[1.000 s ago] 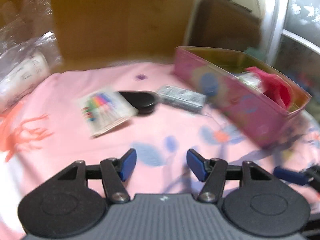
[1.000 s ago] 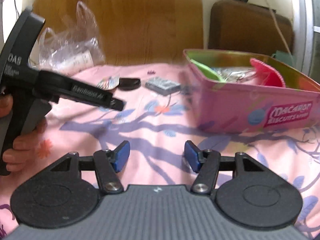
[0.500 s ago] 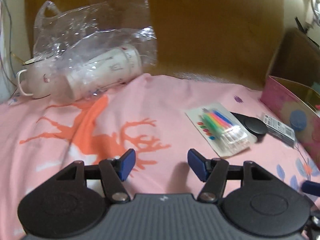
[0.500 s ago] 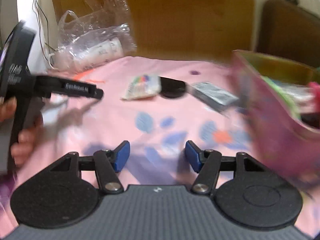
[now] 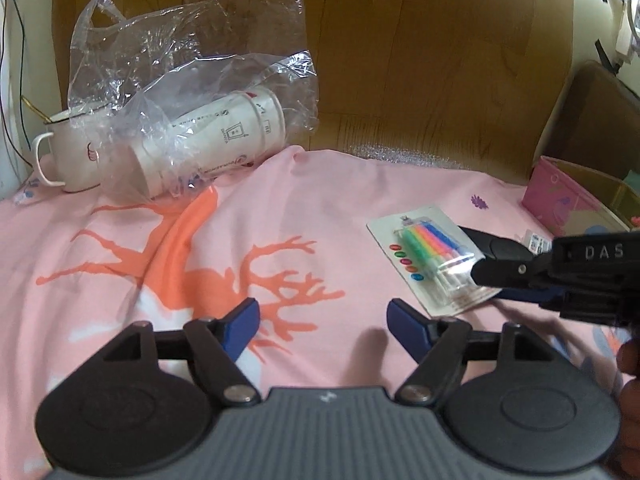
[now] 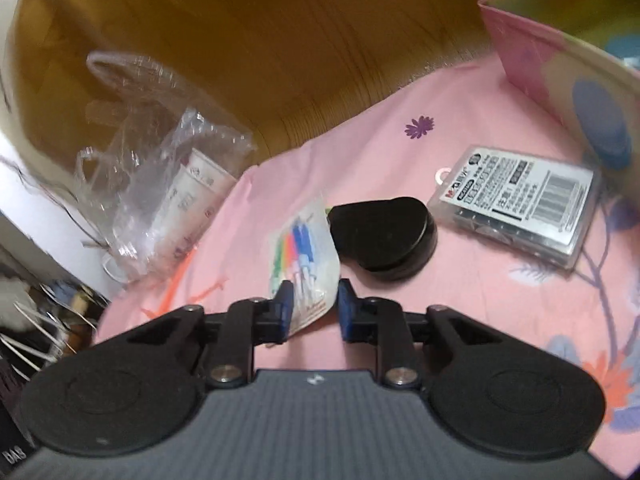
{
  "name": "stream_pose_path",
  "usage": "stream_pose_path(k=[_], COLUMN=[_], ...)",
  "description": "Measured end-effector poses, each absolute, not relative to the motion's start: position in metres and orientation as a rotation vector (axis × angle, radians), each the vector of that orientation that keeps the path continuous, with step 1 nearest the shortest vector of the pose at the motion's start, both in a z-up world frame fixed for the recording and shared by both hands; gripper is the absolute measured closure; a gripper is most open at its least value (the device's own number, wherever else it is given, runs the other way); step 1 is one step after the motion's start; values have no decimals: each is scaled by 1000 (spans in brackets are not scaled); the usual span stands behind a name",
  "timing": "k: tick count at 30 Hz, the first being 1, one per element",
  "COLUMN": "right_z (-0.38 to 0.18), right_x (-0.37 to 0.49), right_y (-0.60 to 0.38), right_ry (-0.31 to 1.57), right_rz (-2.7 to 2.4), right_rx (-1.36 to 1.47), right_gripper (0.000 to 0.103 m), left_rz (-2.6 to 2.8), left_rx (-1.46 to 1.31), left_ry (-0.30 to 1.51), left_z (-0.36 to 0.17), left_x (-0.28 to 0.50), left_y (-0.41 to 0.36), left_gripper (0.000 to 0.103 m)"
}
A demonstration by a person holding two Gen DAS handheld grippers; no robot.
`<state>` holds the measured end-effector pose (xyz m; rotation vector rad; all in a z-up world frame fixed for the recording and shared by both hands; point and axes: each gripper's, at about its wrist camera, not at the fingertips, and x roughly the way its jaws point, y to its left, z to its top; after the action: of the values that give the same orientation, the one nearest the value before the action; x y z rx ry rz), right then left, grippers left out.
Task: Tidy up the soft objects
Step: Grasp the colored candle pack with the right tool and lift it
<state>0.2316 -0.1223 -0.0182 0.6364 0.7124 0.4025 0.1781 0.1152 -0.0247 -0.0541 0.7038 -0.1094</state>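
The left gripper (image 5: 322, 320) is hanging over the pink sheet (image 5: 280, 208) with its blue fingers spread wide and nothing between them. The right gripper (image 6: 313, 304) is reaching low over the sheet, and its fingers are sitting on both sides of the near end of the candle pack (image 6: 306, 264). They look like they are pinching it, but the picture is a bit blurry, so I cannot tell for sure. The black case (image 6: 384, 236) is lying just behind the pack, touching it. The clear box (image 6: 520, 212) is lying near it, beside the pink tin (image 6: 560, 80). Farther back, a plastic bag (image 5: 180, 80) is covering a white cup (image 5: 212, 140).
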Motion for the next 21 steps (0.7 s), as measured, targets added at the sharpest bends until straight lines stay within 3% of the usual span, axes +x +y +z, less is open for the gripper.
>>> stream_pose_path(k=[5, 6, 9, 17, 21], right_z=[-12, -9, -7, -17, -21], right_x=[200, 189, 140, -5, -53], right_y=[-138, -142, -166, -258, -297], right_ry=[697, 702, 706, 611, 515], right_rz=[460, 473, 486, 235, -42], right_rx=[632, 612, 562, 551, 523], right_gripper=[90, 98, 99, 98, 86], left_rz=[-144, -164, -255, -590, -743], left_rx=[-130, -160, -235, -137, -101], left_ry=[702, 701, 708, 726, 775], left_z=[-23, -22, -21, -22, -19], left_x=[179, 179, 179, 157, 134], left_y=[125, 128, 133, 89, 48], left_gripper=[23, 23, 23, 18, 18])
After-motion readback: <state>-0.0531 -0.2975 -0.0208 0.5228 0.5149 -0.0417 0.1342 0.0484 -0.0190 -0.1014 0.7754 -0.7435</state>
